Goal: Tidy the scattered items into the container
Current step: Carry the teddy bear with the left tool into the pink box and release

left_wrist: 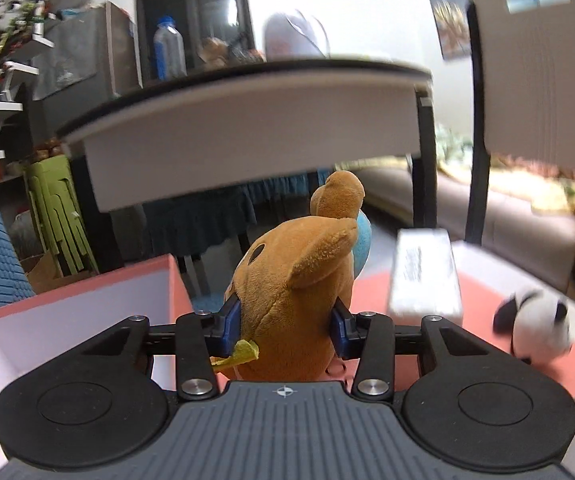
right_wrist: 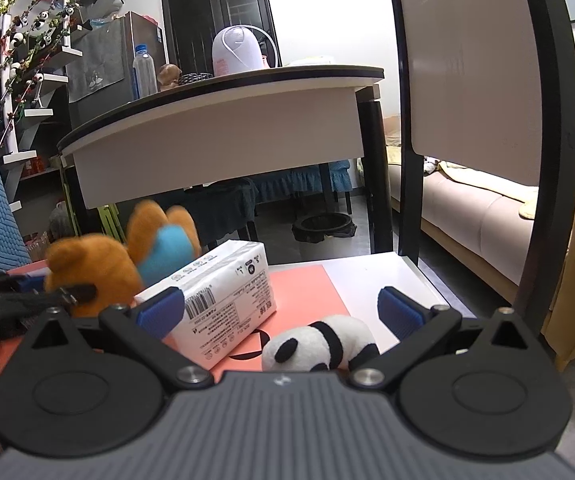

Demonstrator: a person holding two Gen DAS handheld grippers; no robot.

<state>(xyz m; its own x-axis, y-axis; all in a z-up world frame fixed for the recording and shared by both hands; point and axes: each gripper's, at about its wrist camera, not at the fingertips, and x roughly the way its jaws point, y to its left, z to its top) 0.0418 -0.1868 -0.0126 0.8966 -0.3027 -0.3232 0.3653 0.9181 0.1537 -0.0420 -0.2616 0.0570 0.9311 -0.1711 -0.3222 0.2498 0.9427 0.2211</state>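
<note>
At the left stands the open salmon-pink cardboard box (left_wrist: 87, 300), nothing visible in the part I see. Just right of its wall, my left gripper (left_wrist: 285, 326) clamps the brown plush bear (left_wrist: 299, 280), lifted and not yet inside. Right of the box, the white tissue pack (right_wrist: 223, 304) and the small panda plush (right_wrist: 323, 348) lie outside on the pink lid (right_wrist: 303, 292), my right gripper (right_wrist: 283, 312) spread wide over them.

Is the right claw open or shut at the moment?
Open. In the right wrist view the right claw has its blue pads spread wide apart, with the panda plush lying between them, ungripped.
</note>
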